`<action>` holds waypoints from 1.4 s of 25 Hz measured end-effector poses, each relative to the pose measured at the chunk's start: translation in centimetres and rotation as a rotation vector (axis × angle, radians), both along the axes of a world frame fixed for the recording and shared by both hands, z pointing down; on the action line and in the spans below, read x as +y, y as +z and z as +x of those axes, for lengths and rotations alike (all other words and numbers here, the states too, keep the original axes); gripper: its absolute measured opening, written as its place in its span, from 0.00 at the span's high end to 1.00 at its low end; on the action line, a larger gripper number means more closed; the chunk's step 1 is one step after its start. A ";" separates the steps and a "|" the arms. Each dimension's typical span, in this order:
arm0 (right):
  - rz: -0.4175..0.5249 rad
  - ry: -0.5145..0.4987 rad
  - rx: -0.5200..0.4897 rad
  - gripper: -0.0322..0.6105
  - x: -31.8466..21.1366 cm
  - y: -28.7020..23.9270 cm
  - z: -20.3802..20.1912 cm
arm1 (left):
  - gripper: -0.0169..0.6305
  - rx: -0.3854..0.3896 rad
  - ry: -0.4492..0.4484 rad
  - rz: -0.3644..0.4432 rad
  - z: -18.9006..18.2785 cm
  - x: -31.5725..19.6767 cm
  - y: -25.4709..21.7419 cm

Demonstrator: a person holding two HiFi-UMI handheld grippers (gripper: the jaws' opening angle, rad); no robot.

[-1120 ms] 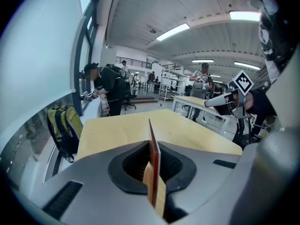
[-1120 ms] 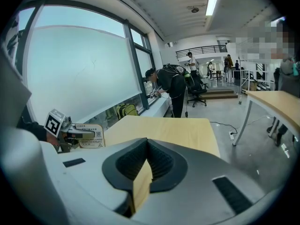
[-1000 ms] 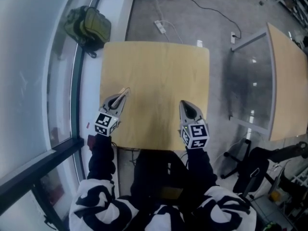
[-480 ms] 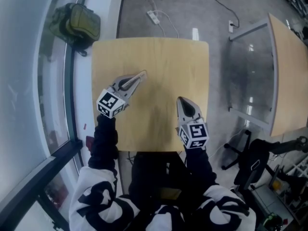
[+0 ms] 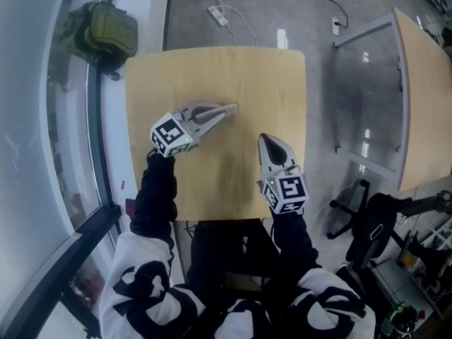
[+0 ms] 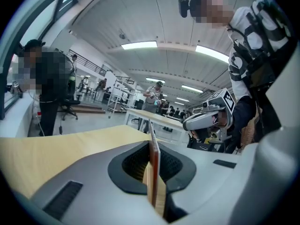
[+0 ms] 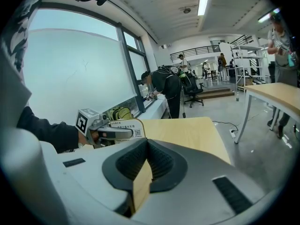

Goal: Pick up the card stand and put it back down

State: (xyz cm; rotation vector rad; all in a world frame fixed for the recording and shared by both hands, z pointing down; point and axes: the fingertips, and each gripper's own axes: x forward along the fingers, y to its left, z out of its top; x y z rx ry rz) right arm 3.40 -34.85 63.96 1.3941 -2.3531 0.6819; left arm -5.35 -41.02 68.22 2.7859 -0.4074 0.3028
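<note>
Claw left pinched shut on the card stand, left of centre over the surface; my right claw closed, empty | risk: thin edge grip, stand may pivot, slip, or topple if released tilted | writing: stand's label carries small print and a QR code, unreadable

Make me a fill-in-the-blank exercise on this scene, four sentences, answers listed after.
1. The left gripper has its fingers shut on a thin, printed ___.
2. The right gripper holds ___ between its closed fingers.
3. Both grippers are over a light wooden ___.
4. An olive-green ___ lies by the window.

Missing words: card stand; nothing; table; bag.
</note>
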 end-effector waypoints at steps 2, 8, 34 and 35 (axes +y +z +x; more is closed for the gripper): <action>-0.007 0.004 0.009 0.91 0.3 0.0 0.0 | 0.94 0.002 0.016 -0.010 0.3 0.3 0.6; -0.011 0.008 0.030 0.91 1.0 -0.4 -0.3 | 0.94 -0.011 0.036 0.000 0.5 0.1 1.5; 0.107 -0.107 0.045 0.91 11.9 -6.2 -1.2 | 0.66 -0.012 -0.574 0.093 -5.9 10.7 -9.0; 0.122 -0.118 0.045 0.91 12.1 -6.8 -1.3 | 0.66 -0.016 -0.596 0.099 -5.4 11.8 -9.6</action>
